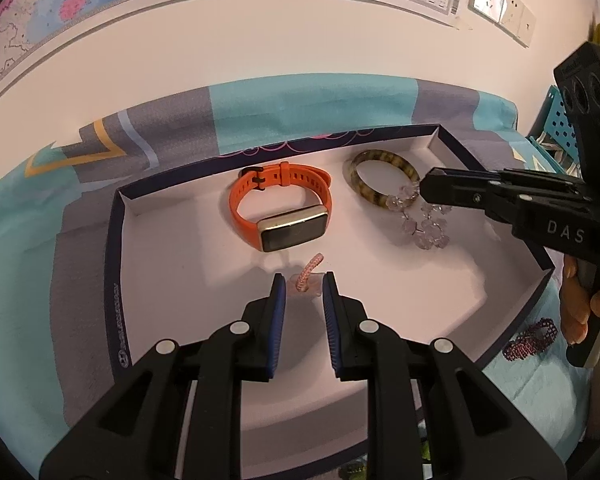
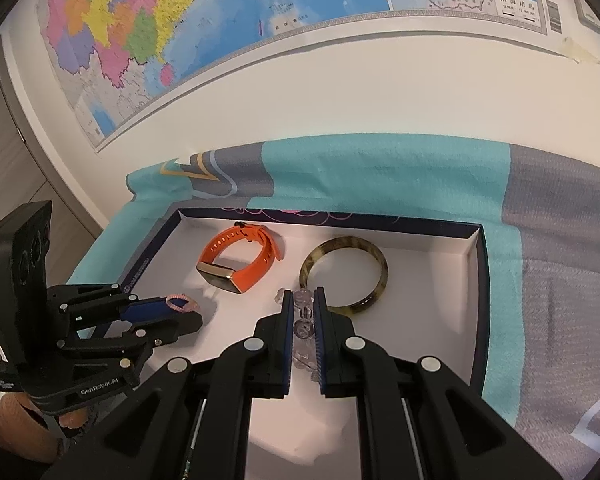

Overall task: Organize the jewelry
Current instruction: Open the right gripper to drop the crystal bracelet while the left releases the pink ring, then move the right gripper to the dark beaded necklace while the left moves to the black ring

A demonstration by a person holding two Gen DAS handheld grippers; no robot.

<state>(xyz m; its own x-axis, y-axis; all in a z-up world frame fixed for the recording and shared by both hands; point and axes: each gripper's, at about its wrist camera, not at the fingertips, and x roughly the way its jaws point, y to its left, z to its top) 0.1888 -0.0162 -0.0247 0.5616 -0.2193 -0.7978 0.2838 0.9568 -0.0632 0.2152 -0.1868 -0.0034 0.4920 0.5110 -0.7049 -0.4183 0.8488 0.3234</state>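
Crystal bracelet (image 2: 303,320) between closed jaws

The right gripper (image 1: 422,188) covers part of the clear bead bracelet (image 1: 424,222) and the tray's (image 1: 118,264) right rim. A hand (image 1: 584,304) is cut off at the frame edge. Map (image 2: 220,20) lettering is too small to read. The pink ring's (image 2: 179,303) lower part is hidden behind the left gripper (image 2: 192,316).

Both tongs (image 1: 304,280) (image 2: 302,300) clamped, angled downward

left tongs (image 1: 304,282): black, blue ribbed pads, silver rivets | right tongs (image 2: 303,298): same, "DAS" lettering
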